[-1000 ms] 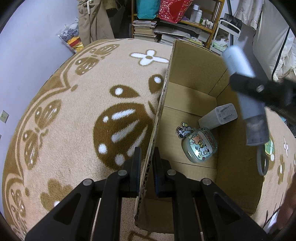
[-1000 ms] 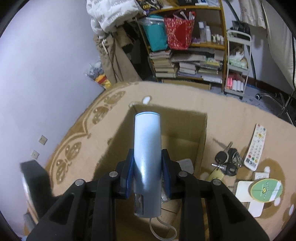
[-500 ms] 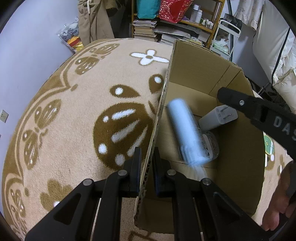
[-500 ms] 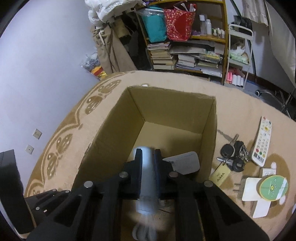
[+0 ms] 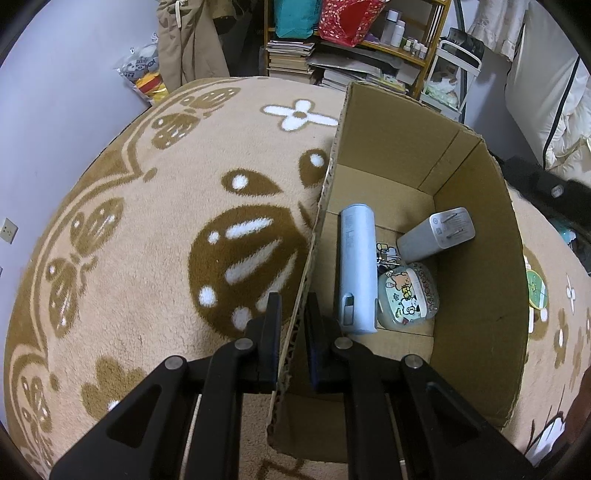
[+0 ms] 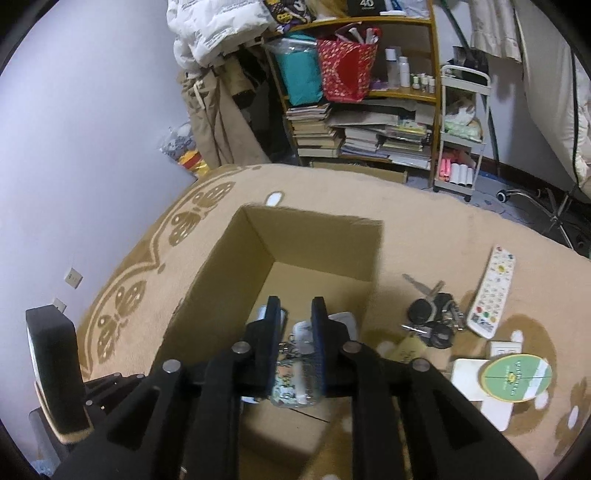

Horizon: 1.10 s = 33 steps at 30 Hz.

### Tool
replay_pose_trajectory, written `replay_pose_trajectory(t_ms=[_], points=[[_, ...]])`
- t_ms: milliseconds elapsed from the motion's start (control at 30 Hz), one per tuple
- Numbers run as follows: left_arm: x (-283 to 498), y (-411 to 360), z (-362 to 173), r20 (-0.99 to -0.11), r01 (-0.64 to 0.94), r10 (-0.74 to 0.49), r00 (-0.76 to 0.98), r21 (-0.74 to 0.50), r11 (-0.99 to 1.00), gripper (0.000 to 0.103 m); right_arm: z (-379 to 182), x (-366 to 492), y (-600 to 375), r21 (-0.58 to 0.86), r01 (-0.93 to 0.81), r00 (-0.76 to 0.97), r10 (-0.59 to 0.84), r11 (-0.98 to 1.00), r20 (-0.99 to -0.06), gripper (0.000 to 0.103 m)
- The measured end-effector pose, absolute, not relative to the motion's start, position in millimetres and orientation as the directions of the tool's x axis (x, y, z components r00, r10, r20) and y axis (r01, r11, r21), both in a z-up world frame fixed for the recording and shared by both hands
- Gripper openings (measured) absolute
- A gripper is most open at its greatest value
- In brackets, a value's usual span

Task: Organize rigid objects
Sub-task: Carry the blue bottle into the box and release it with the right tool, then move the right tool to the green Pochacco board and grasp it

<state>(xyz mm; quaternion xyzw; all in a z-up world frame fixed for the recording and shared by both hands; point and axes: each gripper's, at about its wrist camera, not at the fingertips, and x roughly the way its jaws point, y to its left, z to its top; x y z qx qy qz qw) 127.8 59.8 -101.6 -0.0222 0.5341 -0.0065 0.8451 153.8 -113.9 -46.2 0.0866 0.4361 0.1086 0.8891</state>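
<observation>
Inside cardboard box point(image 5: 476, 288), pale blue cylinder point(image 5: 356, 269) lies against left wall — drop done. Left gripper point(image 5: 291, 314) clamps box wall; right gripper point(image 6: 295, 314) jaws just opening, empty. Next: keys point(image 6: 432, 321) beside box.

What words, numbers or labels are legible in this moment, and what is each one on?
"40": on the black box atop the shelf.
Too small or blurred to read: print on the white charger; lettering on the cartoon tin; buttons on the remote; text on the round green label; the key tag.
</observation>
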Motion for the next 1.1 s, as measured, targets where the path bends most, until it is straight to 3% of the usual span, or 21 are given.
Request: replay_pose_trajectory(t_ms=[33, 100, 300, 500, 1100], points=[[127.9, 59.2, -101.5, -0.903, -0.012, -0.033, 0.429, -0.043, 0.999, 0.011, -44.0, 152.2, -118.1, 0.248, -0.114, 0.608, 0.265, 0.962, -0.748, 0.039], [127.9, 59.7, -101.5, -0.903, -0.013, -0.035, 0.429, -0.045, 0.999, 0.011, -38.3, 147.9, -128.5, 0.244, -0.092, 0.645, 0.244, 0.965, -0.724, 0.070], [127.9, 59.8, -101.6, -0.903, -0.013, -0.035, 0.429, -0.045, 0.999, 0.011, -30.6, 146.9, -164.3, 0.248, 0.001, 0.688, 0.180, 0.969, -0.703, 0.096], [127.8, 59.8, -101.7, -0.903, -0.013, -0.035, 0.429, -0.045, 0.999, 0.011, -40.1, 147.7, -193.9, 0.229, 0.059, 0.667, 0.132, 0.972, -0.733, 0.102], [127.8, 59.9, -101.3, -0.903, -0.014, -0.035, 0.429, -0.045, 0.999, 0.011, -102.4, 126.8, -262.2, 0.085, 0.160, 0.549, -0.017, 0.983, -0.836, 0.102]])
